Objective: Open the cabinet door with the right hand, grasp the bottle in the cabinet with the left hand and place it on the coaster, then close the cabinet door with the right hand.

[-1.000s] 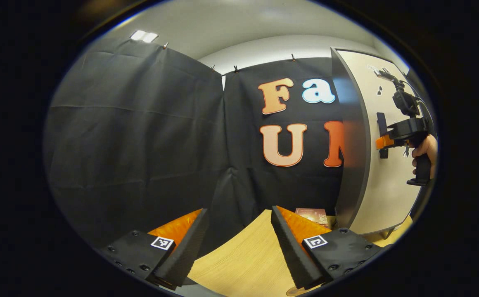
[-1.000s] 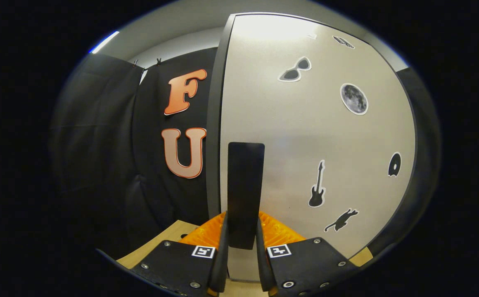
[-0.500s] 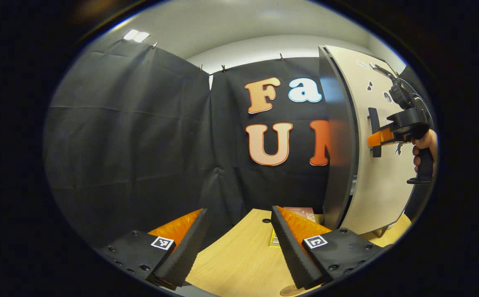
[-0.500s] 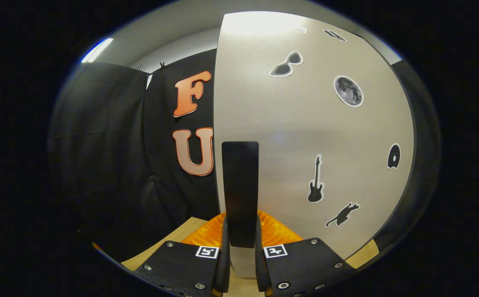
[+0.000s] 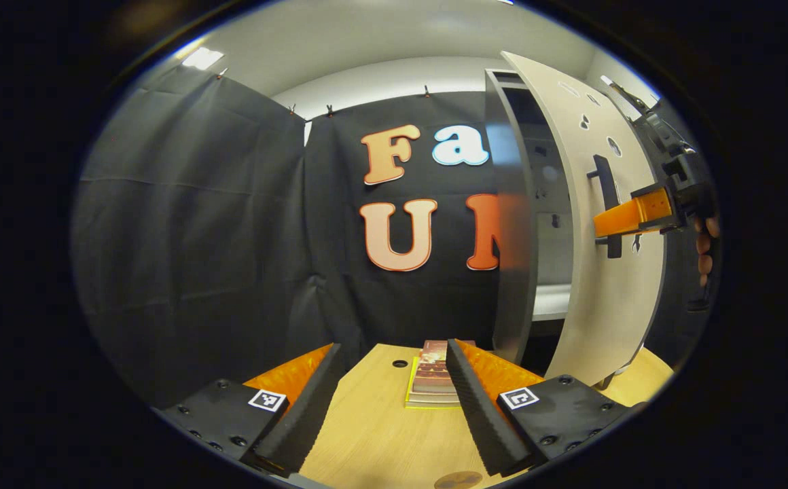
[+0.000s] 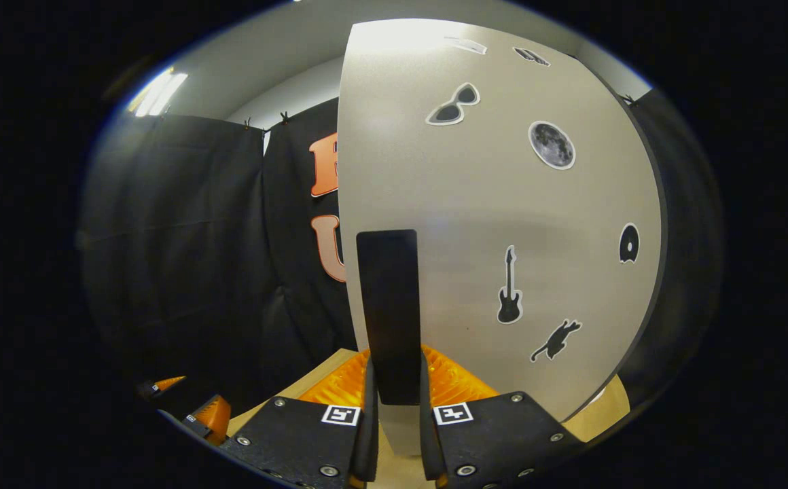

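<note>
Wood-grain surface (image 5: 373, 435) carries one stack of books (image 5: 431, 380) and one brown coaster (image 5: 458, 480) at the near edge. One cabinet (image 5: 513, 224) stands at the right, its one pale door (image 6: 503, 204) bearing one dark handle (image 6: 388, 316) and several black stickers, among them one guitar (image 6: 509, 285), one moon (image 6: 552, 145) and one pair of sunglasses (image 6: 453, 109). Two tongs are at work: the right tongs (image 6: 395, 414) are clamped on the handle, the left tongs (image 5: 390, 401) spread wide and hold nothing above the surface. The bottle cannot be made out in the cabinet's dim interior. Since a second ago the door has swung from nearly closed to well ajar, exposing the shelf, and the books have come fully into the left gripper view.
</note>
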Demonstrator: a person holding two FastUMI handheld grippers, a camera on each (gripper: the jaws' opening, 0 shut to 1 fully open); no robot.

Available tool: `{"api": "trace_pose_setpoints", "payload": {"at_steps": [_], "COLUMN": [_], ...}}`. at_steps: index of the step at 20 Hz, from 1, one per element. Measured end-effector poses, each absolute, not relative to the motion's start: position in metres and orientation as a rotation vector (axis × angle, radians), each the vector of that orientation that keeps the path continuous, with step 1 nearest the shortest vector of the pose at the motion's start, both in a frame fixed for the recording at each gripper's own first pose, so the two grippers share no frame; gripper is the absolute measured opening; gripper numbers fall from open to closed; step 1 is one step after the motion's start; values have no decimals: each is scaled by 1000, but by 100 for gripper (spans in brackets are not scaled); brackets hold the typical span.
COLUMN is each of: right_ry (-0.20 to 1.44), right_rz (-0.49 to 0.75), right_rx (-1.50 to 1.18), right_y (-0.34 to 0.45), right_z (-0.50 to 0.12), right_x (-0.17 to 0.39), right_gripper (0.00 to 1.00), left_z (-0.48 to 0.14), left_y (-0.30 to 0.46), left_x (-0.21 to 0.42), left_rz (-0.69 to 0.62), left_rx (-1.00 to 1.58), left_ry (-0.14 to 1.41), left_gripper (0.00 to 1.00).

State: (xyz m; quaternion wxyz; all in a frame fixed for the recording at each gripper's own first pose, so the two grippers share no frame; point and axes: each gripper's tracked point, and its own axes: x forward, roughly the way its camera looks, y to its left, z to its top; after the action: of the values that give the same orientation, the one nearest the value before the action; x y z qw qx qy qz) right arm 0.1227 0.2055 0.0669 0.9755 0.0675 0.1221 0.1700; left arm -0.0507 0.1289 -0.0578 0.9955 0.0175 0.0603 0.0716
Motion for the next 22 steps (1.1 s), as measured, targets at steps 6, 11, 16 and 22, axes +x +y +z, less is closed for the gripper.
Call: {"api": "trace_pose_setpoints", "payload": {"at_steps": [6,11,16,22], "right_ry": [263,255,260,264], "right_rz": [380,381,370,331], "right_rx": [177,196,255,319], "right_y": [196,188,178,166], "right_z": [66,65,68,67], "right_x": [105,101,91,85], "right_gripper": [25,25,25,25], "left_z": [-52,-54,-54,-56], "left_y": [100,74,40,3], "left_x": [-38,-30,-26,-27], "left_rz": [74,9,-63,-137], "left_rx": [33,32,25,23], "left_ry": [104,104,101,101], "left_gripper": [97,97,97,99]}}
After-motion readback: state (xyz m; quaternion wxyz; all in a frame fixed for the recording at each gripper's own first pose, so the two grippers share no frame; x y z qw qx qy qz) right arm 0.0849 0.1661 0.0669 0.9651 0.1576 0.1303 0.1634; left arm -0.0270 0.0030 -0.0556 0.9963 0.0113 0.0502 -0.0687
